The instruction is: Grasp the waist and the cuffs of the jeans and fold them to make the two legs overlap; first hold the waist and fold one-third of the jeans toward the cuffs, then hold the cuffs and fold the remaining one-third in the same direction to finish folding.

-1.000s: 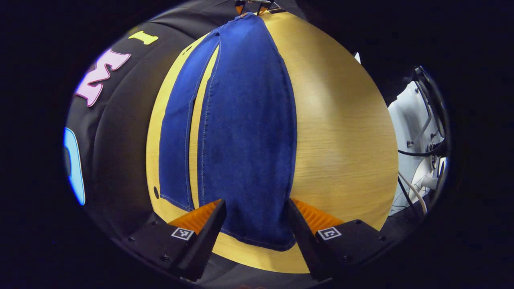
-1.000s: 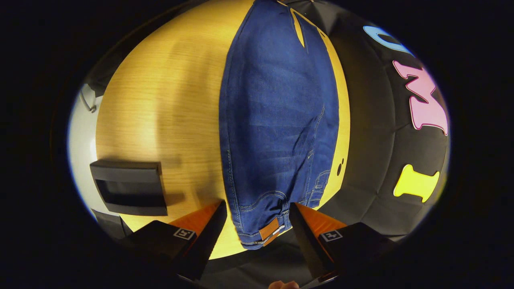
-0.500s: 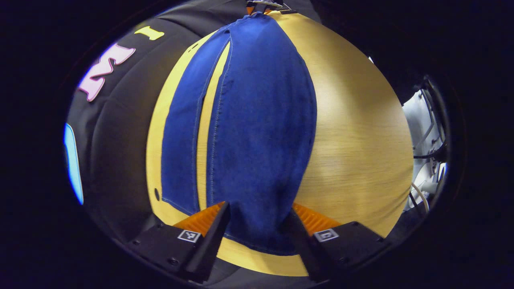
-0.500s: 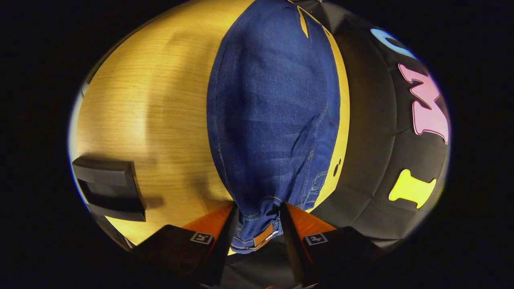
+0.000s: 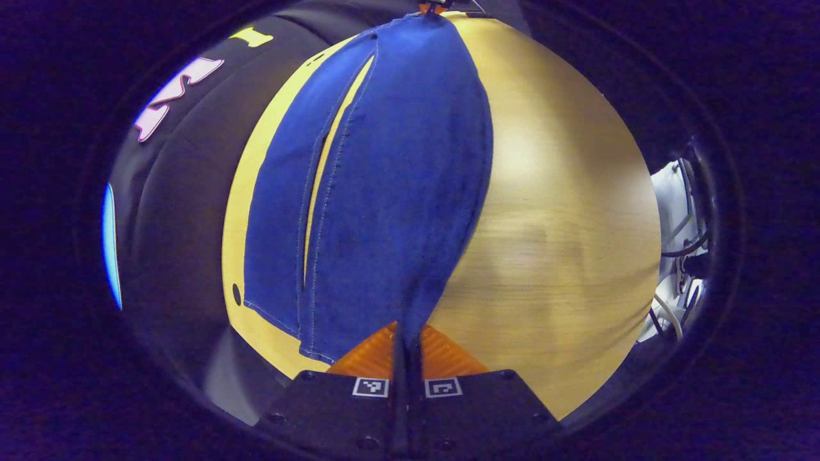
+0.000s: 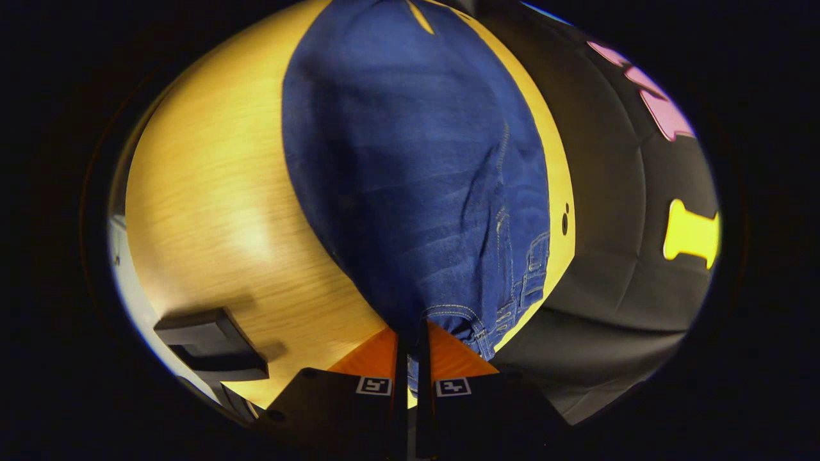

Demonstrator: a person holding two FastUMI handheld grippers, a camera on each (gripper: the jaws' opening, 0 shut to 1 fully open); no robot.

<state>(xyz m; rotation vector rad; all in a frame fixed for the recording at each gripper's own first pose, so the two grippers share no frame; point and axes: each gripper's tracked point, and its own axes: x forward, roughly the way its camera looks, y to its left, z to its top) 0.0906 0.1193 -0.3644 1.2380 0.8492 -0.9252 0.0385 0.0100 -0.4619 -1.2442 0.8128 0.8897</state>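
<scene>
Blue jeans (image 5: pixel 391 179) lie stretched along a wooden table (image 5: pixel 564 224), legs side by side with a narrow gap between them. In the left gripper view my left gripper (image 5: pixel 408 333) is shut on the cuff end of the nearer leg, and the cloth rises from the table into its fingers. In the right gripper view the jeans (image 6: pixel 416 166) run away from the waist, where my right gripper (image 6: pixel 410 336) is shut on the waistband near the belt loops. The far gripper (image 5: pixel 432 8) shows as a small speck at the waist end in the left gripper view.
A black open box (image 6: pixel 208 342) sits on the table (image 6: pixel 205 192) left of the waist in the right gripper view. White equipment with cables (image 5: pixel 679 256) stands beyond the table's right edge in the left gripper view. The black booth wall (image 6: pixel 634 211) runs along the far side.
Both grippers went from open, straddling the cloth, to shut: the left on the cuff, the right on the waistband. The gripped cloth has bunched up and lifted slightly.
</scene>
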